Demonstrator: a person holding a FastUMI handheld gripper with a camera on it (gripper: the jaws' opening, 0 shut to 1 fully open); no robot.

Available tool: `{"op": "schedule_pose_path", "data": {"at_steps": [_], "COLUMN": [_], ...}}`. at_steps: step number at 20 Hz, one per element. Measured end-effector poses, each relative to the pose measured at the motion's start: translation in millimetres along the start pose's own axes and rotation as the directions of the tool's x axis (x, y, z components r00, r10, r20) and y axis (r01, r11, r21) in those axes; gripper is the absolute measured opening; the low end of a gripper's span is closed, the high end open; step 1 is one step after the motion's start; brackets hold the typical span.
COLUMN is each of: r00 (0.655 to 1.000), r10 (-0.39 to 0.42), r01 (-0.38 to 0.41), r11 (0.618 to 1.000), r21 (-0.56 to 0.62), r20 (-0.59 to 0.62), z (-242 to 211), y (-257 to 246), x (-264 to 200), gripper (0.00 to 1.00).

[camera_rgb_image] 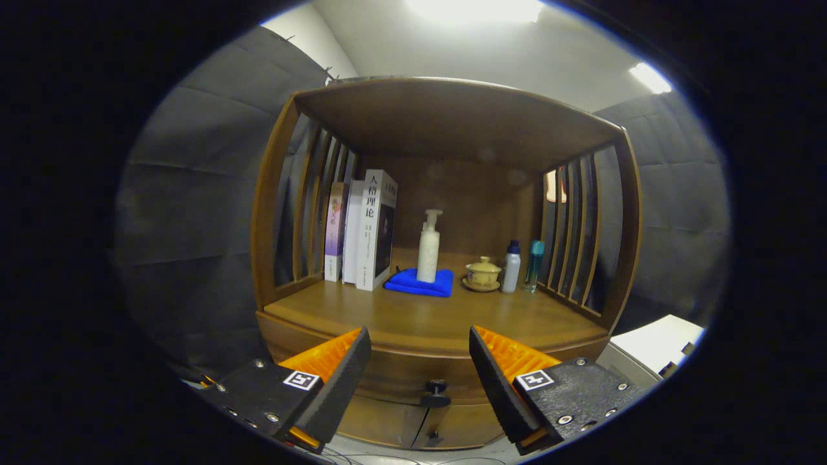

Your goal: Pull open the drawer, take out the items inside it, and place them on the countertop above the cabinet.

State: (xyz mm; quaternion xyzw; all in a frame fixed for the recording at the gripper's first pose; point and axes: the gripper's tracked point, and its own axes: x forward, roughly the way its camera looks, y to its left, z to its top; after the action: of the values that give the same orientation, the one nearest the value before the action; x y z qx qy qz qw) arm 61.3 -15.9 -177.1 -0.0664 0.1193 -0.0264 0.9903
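The tool [420, 368] hangs spread and empty before the closed drawer [413, 381], whose dark knob [437, 391] sits between its fingers, while the drawer's contents stay hidden and the bench [413, 316] above carries books [362, 226], a pump bottle [429, 248] on a blue cloth [407, 284].

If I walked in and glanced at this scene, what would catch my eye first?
Probably the wooden cabinet beyond the open gripper, with its slatted sides. On its countertop a white pump bottle stands on a bright blue cloth, books upright beside it. Between the fingers sits the dark drawer knob.
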Motion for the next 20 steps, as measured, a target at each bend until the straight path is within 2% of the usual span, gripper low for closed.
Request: {"op": "schedule_pose_path", "data": {"at_steps": [4,7,14,16,20], "r00": [0.998,0.995,0.992,0.991,0.994], "r10": [-0.039,-0.026,-0.048,-0.047,-0.025], "r01": [0.038,0.026,0.044,0.043,0.031], "r11": [0.999,1.000,0.998,0.998,0.998], "r21": [-0.015,0.004,-0.034,-0.034,0.056], "r20": [-0.056,-0.092,-0.118,-0.125,-0.104], "z": [-42.2,-71.3,-110.9,-115.9,-116.7], "y": [-7.6,-9.9,-22.9,-23.8,-22.3], "x": [8.6,19.9,47.4,51.1,51.9], "gripper": [0.95,0.95,0.91,0.83,0.58]}}
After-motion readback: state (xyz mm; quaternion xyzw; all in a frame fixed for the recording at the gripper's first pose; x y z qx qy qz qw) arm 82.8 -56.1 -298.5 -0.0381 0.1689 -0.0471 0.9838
